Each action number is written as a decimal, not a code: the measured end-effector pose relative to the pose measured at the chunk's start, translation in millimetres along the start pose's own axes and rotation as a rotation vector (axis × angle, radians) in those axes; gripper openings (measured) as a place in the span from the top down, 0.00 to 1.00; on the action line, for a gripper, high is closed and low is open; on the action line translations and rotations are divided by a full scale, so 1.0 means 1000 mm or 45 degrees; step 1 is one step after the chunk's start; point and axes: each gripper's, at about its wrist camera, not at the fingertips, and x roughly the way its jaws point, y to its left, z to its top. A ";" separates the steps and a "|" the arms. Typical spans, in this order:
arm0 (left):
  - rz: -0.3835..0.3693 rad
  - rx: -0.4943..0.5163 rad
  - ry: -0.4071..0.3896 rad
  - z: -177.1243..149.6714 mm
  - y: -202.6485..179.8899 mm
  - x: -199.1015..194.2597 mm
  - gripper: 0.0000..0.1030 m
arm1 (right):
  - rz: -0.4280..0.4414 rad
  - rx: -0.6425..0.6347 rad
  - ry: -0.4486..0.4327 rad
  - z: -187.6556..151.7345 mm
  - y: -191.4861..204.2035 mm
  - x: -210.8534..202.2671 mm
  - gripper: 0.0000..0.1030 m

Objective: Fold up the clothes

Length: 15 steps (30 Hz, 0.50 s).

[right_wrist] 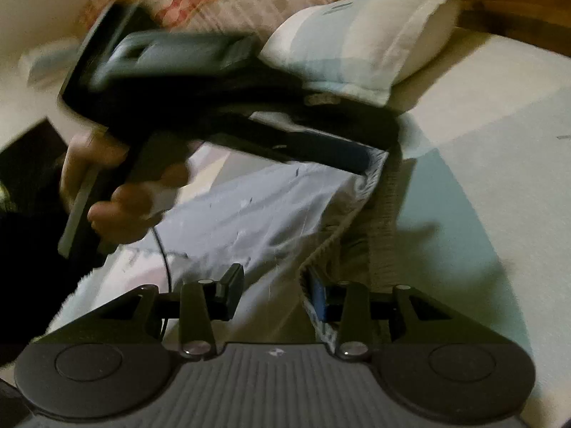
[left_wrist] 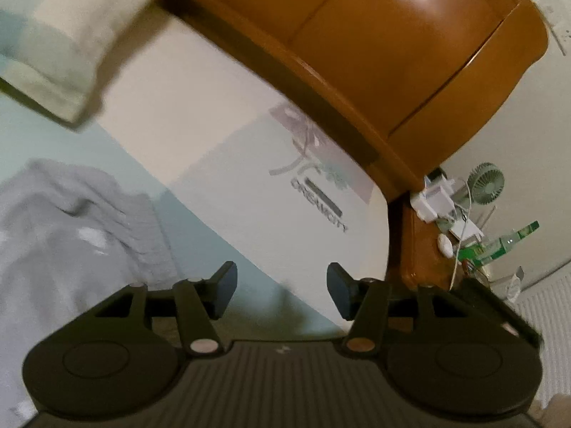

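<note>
Right now the left gripper (left_wrist: 282,294) hangs over the pale bedsheet (left_wrist: 214,149) with its jaws parted and nothing between them; the grey garment (left_wrist: 64,228) lies crumpled at nine o'clock in its view, beside but clear of the fingers. Towards twelve o'clock stands a wooden headboard (left_wrist: 374,53), with a pillow (left_wrist: 67,42) at ten. From the right wrist, the right gripper (right_wrist: 273,294) is spread over the same garment (right_wrist: 257,214), cloth lying between its loosened fingers, not pinched. At ten o'clock a hand (right_wrist: 110,192) grips the other tool.
</note>
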 end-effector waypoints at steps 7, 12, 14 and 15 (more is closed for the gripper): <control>0.207 -0.009 -0.016 -0.006 0.025 -0.003 0.46 | -0.081 -0.034 -0.077 0.014 -0.015 -0.028 0.57; 0.333 0.009 -0.008 -0.009 0.038 -0.011 0.46 | -0.264 -0.003 -0.097 0.035 -0.044 -0.016 0.63; 0.356 0.004 -0.002 -0.011 0.045 -0.014 0.46 | -0.308 0.019 -0.087 0.038 -0.052 -0.009 0.68; 0.352 -0.002 -0.007 -0.012 0.047 -0.017 0.46 | -0.320 0.037 -0.096 0.038 -0.056 -0.009 0.68</control>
